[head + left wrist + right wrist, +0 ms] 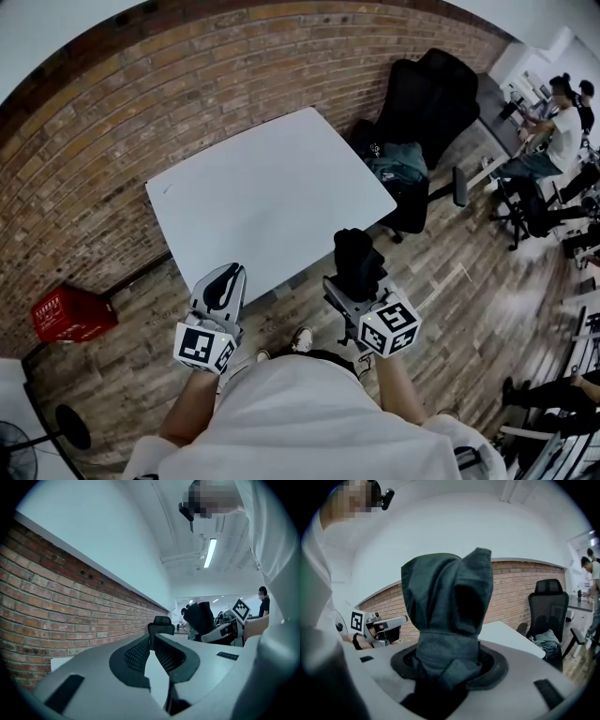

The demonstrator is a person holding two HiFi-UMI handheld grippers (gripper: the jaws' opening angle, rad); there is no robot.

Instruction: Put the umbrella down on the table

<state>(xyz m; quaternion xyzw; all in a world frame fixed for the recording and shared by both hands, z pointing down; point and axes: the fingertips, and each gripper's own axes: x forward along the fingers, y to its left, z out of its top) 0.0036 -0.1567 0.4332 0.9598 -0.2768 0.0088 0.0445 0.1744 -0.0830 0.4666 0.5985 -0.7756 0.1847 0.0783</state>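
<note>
A dark folded umbrella [356, 255] in its fabric sleeve stands upright between the jaws of my right gripper [354, 281], just off the near right edge of the white table [272, 187]. In the right gripper view the umbrella [447, 606] fills the middle, and the right gripper [447, 660] is shut on its lower part. My left gripper [225, 279] hovers at the table's near edge, to the left of the right one. Its pads meet at the tips with nothing between them, as the left gripper view shows [151, 641].
Black office chairs [427, 94] stand past the table's far right corner, one with a green bundle [398, 164] on it. A brick wall [141, 103] runs behind the table. A red crate [70, 314] sits on the floor at left. People sit at desks [562, 122] far right.
</note>
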